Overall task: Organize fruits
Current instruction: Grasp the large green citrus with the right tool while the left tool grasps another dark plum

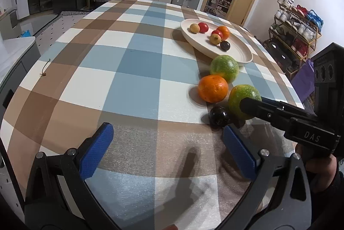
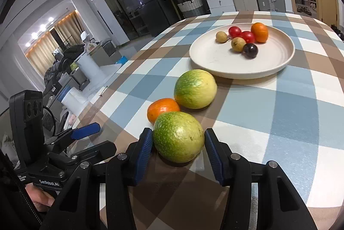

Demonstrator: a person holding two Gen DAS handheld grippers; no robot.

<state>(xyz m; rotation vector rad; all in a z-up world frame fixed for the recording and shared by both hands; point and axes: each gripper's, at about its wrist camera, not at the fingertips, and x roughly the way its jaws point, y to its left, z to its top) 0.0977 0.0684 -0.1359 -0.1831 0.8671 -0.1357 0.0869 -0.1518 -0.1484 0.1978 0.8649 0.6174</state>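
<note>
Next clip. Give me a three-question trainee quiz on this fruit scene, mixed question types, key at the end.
1. True or false: the right hand-held gripper straddles a green-yellow round fruit on the checked tablecloth.
2. How many fruits lie in the cream round plate?
3. Multiple choice: the small dark round fruit on the cloth, seen in the left wrist view, sits nearest to: A) the plate; B) the left hand-held gripper; C) the table's far edge.

Key: 1 true; 2 six; 3 B.
</note>
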